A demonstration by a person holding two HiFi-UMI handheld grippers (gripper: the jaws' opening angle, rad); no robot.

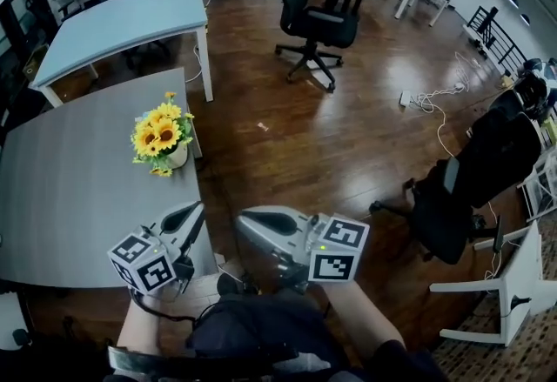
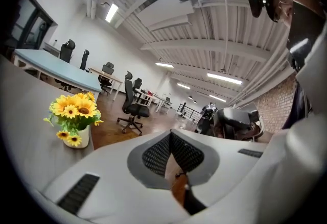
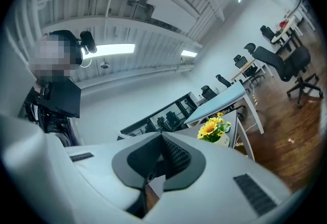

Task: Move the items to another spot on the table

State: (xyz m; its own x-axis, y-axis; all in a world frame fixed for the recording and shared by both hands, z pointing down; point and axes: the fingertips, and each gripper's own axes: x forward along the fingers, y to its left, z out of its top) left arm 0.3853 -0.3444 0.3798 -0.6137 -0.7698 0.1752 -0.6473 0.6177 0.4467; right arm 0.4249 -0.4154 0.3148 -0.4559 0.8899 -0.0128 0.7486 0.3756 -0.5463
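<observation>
Tongs, pair, held low at 6 o'clock of the head view, off the near corner of the table and touching nothing.
- Entry one, left tongs (image 1: 184,217): jaws pressed together, nothing between them.
- Entry two, right tongs (image 1: 265,222): jaws likewise closed and empty.

Item to move: sunflower pot (image 1: 162,137), one. It is a small white pot with yellow blooms, standing upright at about 11 o'clock from the left tongs. It sits close to the 3 o'clock edge of the grey table (image 1: 70,197).

Surroundings: blue table (image 1: 122,19) beyond at 12 o'clock; black office chair (image 1: 313,15) at 1 o'clock on the wood floor (image 1: 305,137).

Handling note, as judgement: the step in hand looks like the reach for the pot.
- Part the jaws before arriving.
- Close on the white pot body below the blooms, not on the stems.
- Come in from the floor side, so any nudge sends the pot inward, not over the edge.
- Carry it upright.
- Set it down on bare grey surface toward 9 o'clock, well in from the edges.
</observation>
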